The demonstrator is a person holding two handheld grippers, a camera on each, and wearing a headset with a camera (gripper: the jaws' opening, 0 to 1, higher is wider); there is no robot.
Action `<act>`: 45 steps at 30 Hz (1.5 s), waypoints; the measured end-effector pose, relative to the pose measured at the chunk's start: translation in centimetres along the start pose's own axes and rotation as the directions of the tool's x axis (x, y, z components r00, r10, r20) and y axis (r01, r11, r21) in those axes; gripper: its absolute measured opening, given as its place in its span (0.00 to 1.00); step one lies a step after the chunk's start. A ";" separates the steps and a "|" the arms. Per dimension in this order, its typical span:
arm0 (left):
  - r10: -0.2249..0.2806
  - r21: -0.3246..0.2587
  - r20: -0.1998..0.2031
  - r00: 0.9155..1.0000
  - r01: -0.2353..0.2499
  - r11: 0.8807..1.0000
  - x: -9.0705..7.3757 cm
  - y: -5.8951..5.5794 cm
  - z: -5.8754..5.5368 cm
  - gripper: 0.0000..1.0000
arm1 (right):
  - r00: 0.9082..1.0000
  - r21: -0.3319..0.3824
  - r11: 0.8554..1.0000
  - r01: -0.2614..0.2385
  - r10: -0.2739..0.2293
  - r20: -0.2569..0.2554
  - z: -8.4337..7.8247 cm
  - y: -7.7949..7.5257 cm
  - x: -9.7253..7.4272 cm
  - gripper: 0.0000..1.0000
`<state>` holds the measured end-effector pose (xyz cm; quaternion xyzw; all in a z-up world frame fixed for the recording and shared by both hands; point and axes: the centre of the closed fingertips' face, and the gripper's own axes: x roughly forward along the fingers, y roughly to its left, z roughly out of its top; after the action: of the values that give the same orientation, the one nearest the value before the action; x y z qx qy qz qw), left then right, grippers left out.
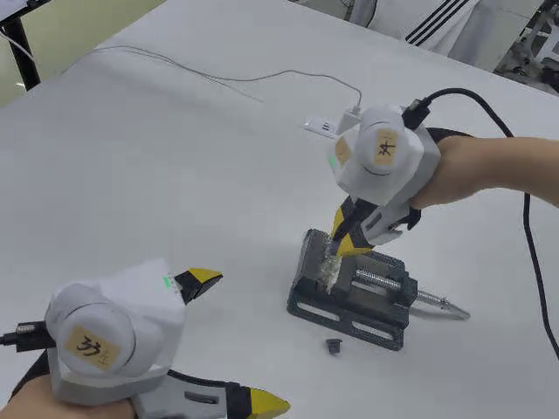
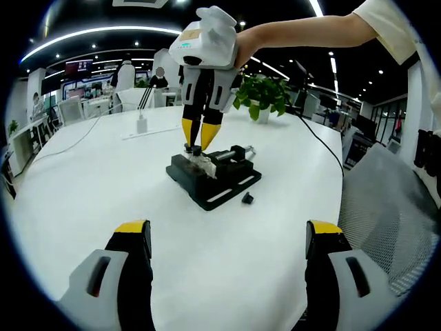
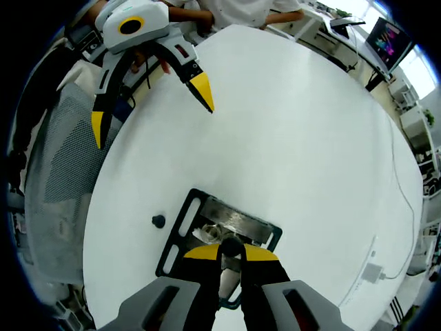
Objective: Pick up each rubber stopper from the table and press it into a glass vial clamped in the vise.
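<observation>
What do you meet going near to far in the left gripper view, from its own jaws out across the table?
left gripper → loose rubber stopper → vise → white plug adapter. The right gripper hangs over the vise, so it is left out of the order.

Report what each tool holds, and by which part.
Right tool pinches a dark rubber stopper by its sides, above the vise. Left tool is open, holding nothing.

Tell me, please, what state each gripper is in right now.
Left gripper: open, empty.
Right gripper: shut on a stopper, over the vise.
</observation>
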<state>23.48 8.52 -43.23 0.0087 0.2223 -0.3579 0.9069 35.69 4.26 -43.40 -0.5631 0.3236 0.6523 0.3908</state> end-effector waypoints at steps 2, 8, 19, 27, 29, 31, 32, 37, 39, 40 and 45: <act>-0.001 -0.003 0.003 1.000 0.001 1.000 0.0 0.0 0.0 0.92 | 1.000 0.032 0.999 -0.003 0.003 -0.005 0.0 0.0 0.0 0.05; -0.004 -0.005 0.004 1.000 0.004 1.000 0.1 -0.1 0.0 0.91 | 1.000 0.097 0.995 0.006 -0.006 0.005 0.1 0.2 -0.1 0.05; 0.004 -0.012 0.013 1.000 -0.004 1.000 0.0 0.2 0.3 0.91 | 0.993 0.288 0.955 0.076 -0.099 0.066 0.1 0.6 -0.2 0.03; 0.003 -0.009 0.020 1.000 -0.002 1.000 0.1 0.3 0.9 0.91 | 0.997 0.303 0.951 0.063 -0.076 0.032 0.5 0.8 -0.4 0.04; 0.002 -0.009 0.023 1.000 -0.002 1.000 0.2 0.2 1.0 0.91 | 0.998 0.305 0.951 0.055 -0.065 0.021 0.7 0.8 -0.4 0.05; 0.000 -0.006 0.022 1.000 0.000 1.000 0.1 0.1 1.0 0.91 | 0.999 0.261 0.964 0.042 -0.048 0.013 0.6 0.8 -0.4 0.05; 0.002 -0.004 0.022 1.000 -0.001 1.000 0.1 0.1 1.1 0.91 | 0.999 0.251 0.967 0.040 -0.046 0.016 0.6 0.9 -0.5 0.06; 0.004 -0.002 0.018 1.000 -0.004 1.000 -0.2 0.2 1.0 0.91 | 0.998 0.226 0.974 0.034 -0.043 0.036 0.6 0.9 -0.5 0.07; 0.008 -0.007 0.018 1.000 -0.008 1.000 -0.3 0.3 0.9 0.91 | 0.998 0.220 0.975 0.036 -0.046 0.040 0.6 0.9 -0.5 0.07; 0.008 -0.007 0.017 1.000 -0.008 1.000 -0.3 0.3 0.9 0.91 | 0.998 0.211 0.977 0.037 -0.047 0.041 0.7 0.9 -0.5 0.07; 0.004 -0.006 0.015 1.000 -0.004 1.000 -0.2 0.0 0.8 0.91 | 0.999 0.195 0.980 0.030 -0.038 0.038 0.7 1.0 -0.5 0.10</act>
<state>23.65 8.56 -42.42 0.0039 0.2166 -0.3557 0.9091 34.52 4.37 -42.82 -0.5142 0.3679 0.6223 0.4614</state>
